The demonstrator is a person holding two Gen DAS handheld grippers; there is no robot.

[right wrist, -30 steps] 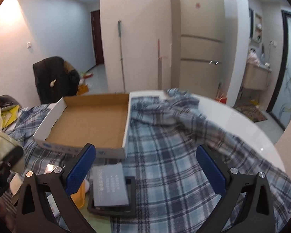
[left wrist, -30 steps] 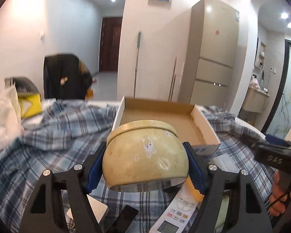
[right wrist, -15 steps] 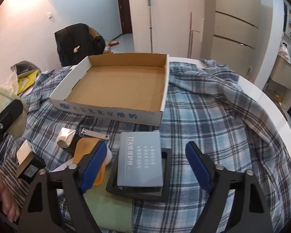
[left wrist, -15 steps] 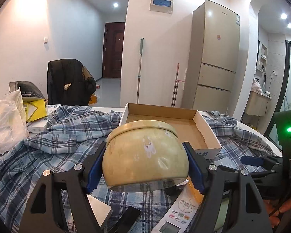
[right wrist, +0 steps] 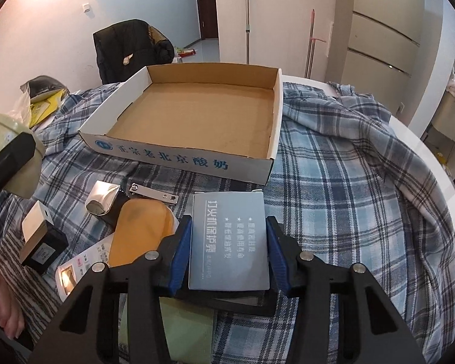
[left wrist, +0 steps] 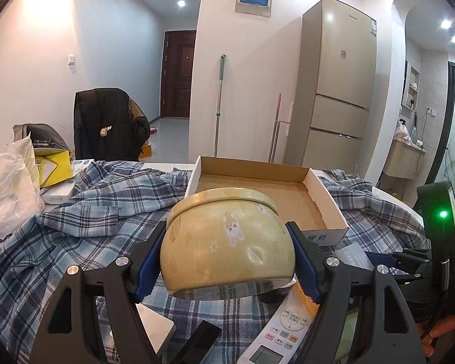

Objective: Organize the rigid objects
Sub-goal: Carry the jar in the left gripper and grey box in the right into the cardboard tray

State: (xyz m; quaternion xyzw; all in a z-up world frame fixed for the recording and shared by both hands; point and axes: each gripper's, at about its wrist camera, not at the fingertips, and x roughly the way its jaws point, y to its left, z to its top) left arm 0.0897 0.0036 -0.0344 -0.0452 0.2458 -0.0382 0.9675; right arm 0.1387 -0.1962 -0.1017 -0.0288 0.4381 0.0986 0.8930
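Writing is clearest on the grey box (right wrist: 230, 239) between the blue pads of the right gripper (right wrist: 229, 250): four columns of pale Chinese characters, the largest reading 打火机保护壳, printed on a smooth, flat, matte rectangle. The pads stand at both long edges of this box, which lies on a black tray (right wrist: 267, 301); whether they actually press on it cannot be told. Ahead sits the cardboard box (right wrist: 194, 118), shallow and open-topped, raw brown inside and glossy white outside, with a round blue logo and bold blue characters ending in 北京酸奶 along its near wall. It rests on a rumpled blue-and-white plaid cloth (right wrist: 348, 188) that covers the desk (right wrist: 415, 142), whose white rounded edge shows at the right. To the left of the grey box lie an orange, translucent oval case (right wrist: 139, 233), a shiny metal clip (right wrist: 153, 196), and a white remote control (left wrist: 285, 333) with coloured buttons. The left gripper (left wrist: 227, 257) is clenched on a yellow tin (left wrist: 227, 242), a round, bulging, lidded container with a glossy dented surface and small white cartoon animals and paw prints, held above the cloth just short of the cardboard box.
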